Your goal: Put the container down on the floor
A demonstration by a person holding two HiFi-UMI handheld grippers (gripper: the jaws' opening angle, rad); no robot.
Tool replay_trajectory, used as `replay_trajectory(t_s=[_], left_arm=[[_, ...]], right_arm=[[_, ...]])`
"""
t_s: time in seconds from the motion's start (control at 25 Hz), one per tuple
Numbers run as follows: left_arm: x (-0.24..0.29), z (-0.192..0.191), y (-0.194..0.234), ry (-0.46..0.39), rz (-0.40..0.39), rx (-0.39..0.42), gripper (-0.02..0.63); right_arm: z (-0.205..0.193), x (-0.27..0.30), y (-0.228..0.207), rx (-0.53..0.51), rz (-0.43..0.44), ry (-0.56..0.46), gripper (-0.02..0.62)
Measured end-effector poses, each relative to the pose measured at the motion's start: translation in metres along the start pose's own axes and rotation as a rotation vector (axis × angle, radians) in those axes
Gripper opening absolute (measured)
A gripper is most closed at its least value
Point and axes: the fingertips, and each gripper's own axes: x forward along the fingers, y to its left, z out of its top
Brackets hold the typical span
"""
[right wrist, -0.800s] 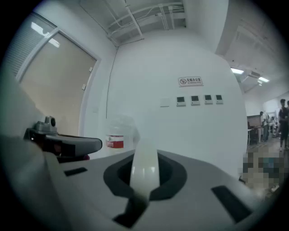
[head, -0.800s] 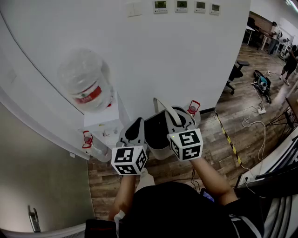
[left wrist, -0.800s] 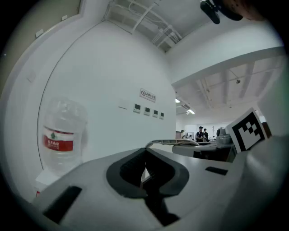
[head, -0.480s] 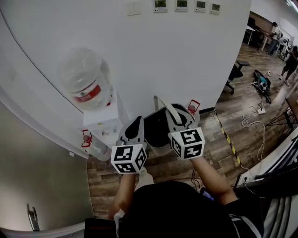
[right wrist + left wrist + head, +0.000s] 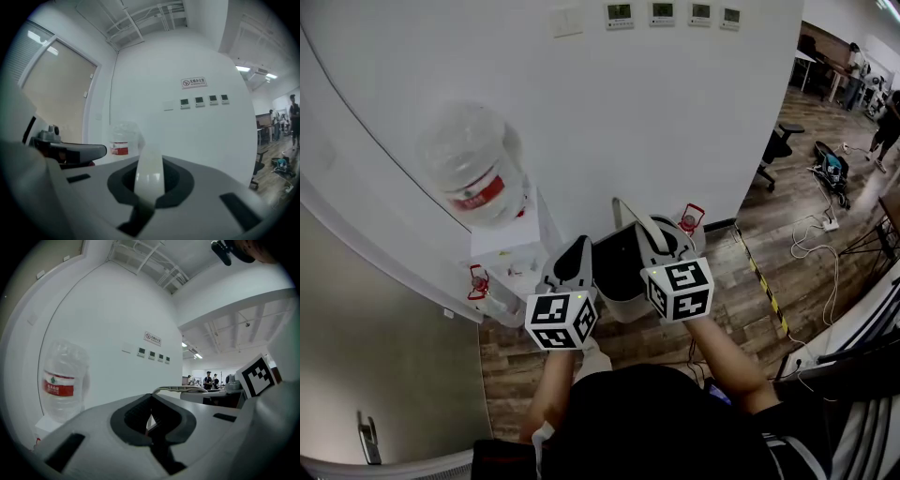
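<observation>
Container [image 5: 620, 274] hangs by its white handle [image 5: 149, 174], clamped in the right tool [image 5: 651, 230], seemingly for lowering to the floor [image 5: 733, 292]; left tool [image 5: 577, 249], closed on nothing, sits beside its rim.

Pale grey container [image 5: 628, 307], dark inside; clear water bottle [image 5: 473, 155] (red label [image 5: 478, 191]); brown wood-grain floor [image 5: 727, 309].

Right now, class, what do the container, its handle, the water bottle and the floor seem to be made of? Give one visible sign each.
Container: probably plastic, matte grey, with smooth moulded walls.
Handle: probably plastic, pale and glossy; light glints on it.
Water bottle: clear plastic, see-through behind a red label.
Floor: brown grained planks; wood or laminate, cannot tell which.
</observation>
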Motion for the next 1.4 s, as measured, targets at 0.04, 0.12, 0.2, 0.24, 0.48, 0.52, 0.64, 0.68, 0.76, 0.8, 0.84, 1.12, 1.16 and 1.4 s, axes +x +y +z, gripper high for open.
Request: replay_trajectory(t_s=[0.04,0.12,0.2,0.24,0.48,0.52,0.64,0.68,0.76,0.8,0.84,1.12,1.16,1.4], left_arm=[[0.0,0.001,-0.001,0.0,-0.001,0.004,0.017],[0.001,0.002,-0.003,-0.003,-0.002,0.011,0.017],[0.002,0.002,-0.004,-0.006,-0.001,0.009,0.017],[0.002,0.002,-0.004,-0.007,0.0,0.008,0.017],[0.004,0.0,0.0,-0.002,0.015,-0.001,0.017],[0.006,0.0,0.001,0.001,0.016,-0.001,0.017],[0.012,0.002,0.004,0.004,0.017,-0.001,0.017],[0.014,0.002,0.005,0.004,0.016,-0.001,0.017],[0.019,0.002,0.009,0.006,0.013,-0.002,0.017],[0.021,0.001,0.011,0.007,0.012,-0.004,0.017],[0.024,0.0,0.013,0.009,0.012,-0.008,0.017],[0.045,-0.004,0.034,0.02,0.011,-0.035,0.017],[0.048,-0.004,0.038,0.021,0.011,-0.037,0.017],[0.071,0.0,0.065,0.023,0.007,-0.055,0.017]], right_arm=[[0.0,0.0,-0.001,0.001,0.001,-0.001,0.028],[0.0,-0.001,-0.001,0.003,0.003,-0.002,0.028],[0.0,-0.001,-0.002,0.005,0.005,-0.002,0.028],[-0.001,-0.001,-0.003,0.006,0.005,-0.001,0.028],[-0.005,0.004,-0.005,0.003,0.014,0.015,0.028],[-0.005,0.006,-0.006,0.004,0.016,0.018,0.028],[-0.003,0.012,-0.007,0.007,0.022,0.018,0.028],[-0.002,0.015,-0.007,0.008,0.024,0.017,0.028],[-0.003,0.02,-0.008,0.012,0.024,0.018,0.028],[-0.004,0.023,-0.008,0.013,0.023,0.021,0.028],[-0.005,0.026,-0.009,0.014,0.023,0.025,0.028],[-0.007,0.055,-0.014,0.007,0.02,0.05,0.028],[-0.007,0.06,-0.014,0.007,0.018,0.054,0.028],[-0.007,0.093,-0.017,0.002,0.006,0.073,0.028]])
